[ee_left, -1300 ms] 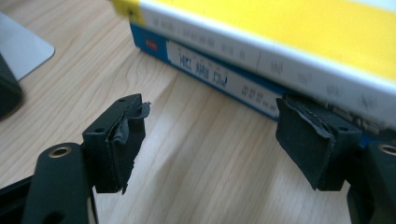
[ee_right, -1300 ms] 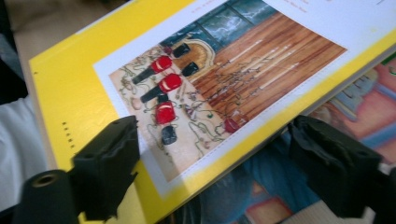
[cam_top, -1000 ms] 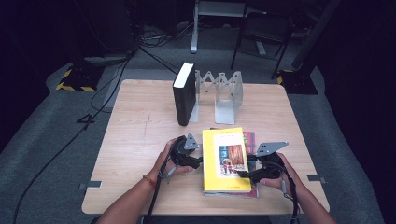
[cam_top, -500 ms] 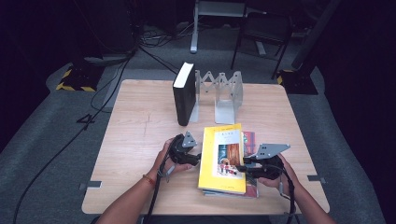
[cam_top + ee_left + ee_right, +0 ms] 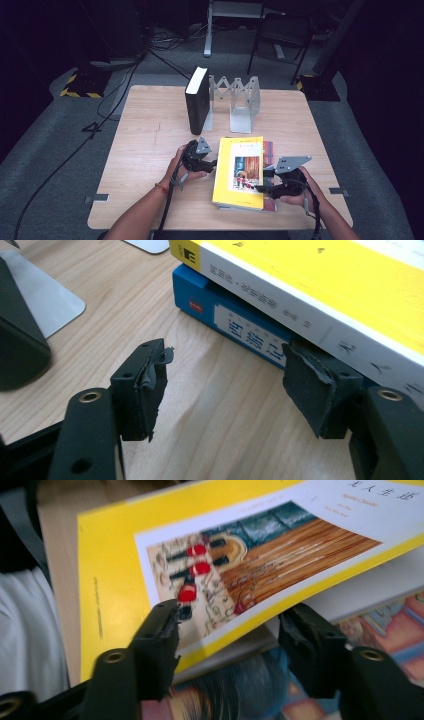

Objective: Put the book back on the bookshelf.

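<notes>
A yellow book (image 5: pixel 240 172) tops a short stack near the table's front edge. Under it lie a blue book (image 5: pixel 240 325) and a colourful book (image 5: pixel 268 150). My right gripper (image 5: pixel 262 187) is at the stack's right side, shut on the yellow book (image 5: pixel 115 580): one jaw rests on the cover, the other sits under the pages. The colourful book (image 5: pixel 390 625) shows below. My left gripper (image 5: pixel 212 165) stands open at the stack's left side. In the left gripper view its (image 5: pixel 225 375) right jaw touches the blue book's spine under the yellow book (image 5: pixel 350 280).
A thick black book (image 5: pixel 196 102) stands upright at the back of the wooden table (image 5: pixel 150 130), against a folding metal book rack (image 5: pixel 240 100). The rack's flat metal foot (image 5: pixel 40 300) lies close to my left gripper. Cables and chair legs sit on the floor beyond.
The yellow book has slid left and turned slightly on the stack, uncovering more of the colourful book. My right gripper moved left with it. The left gripper stayed put.
</notes>
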{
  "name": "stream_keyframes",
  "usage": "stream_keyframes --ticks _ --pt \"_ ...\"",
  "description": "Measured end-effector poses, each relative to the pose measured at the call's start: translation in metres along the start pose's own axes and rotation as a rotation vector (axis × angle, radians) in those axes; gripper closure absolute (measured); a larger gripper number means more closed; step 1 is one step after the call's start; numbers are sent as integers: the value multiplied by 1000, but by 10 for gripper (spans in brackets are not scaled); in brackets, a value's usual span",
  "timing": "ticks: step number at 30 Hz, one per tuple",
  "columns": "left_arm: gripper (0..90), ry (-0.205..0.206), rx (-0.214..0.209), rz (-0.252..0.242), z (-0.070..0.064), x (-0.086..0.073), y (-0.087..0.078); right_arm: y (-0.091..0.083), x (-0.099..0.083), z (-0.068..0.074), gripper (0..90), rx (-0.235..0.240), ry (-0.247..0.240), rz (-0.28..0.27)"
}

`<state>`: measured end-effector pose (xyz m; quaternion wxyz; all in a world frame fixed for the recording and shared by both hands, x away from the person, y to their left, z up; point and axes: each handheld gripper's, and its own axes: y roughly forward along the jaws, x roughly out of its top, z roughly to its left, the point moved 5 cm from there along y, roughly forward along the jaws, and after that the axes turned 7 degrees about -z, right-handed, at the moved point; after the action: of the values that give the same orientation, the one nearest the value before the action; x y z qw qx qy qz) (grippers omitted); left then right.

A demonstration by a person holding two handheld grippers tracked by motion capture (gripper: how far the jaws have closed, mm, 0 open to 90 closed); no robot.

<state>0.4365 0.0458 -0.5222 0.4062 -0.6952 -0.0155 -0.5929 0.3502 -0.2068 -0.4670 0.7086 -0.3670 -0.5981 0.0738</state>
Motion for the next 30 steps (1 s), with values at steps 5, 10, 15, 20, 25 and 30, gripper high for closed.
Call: stream_keyframes --ticks 5,10,15,20,25,30 --pt "336 36 -23 14 -9 -3 -5 -21 -17 25 394 22 -63 25" --pt "352 52 -17 17 -12 -2 -7 -22 -24 41 546 58 -107 104" --pt "369 53 -22 14 -12 -2 -8 -22 -23 40 646 92 -84 134" --pt "374 57 -25 17 -13 -2 -7 -23 -25 44 636 102 -120 182" --pt "392 67 -28 15 -16 0 -6 -18 -20 46 554 114 -114 210" --pt "388 60 -37 15 -15 -1 -5 -13 -19 39 375 145 -5 143"
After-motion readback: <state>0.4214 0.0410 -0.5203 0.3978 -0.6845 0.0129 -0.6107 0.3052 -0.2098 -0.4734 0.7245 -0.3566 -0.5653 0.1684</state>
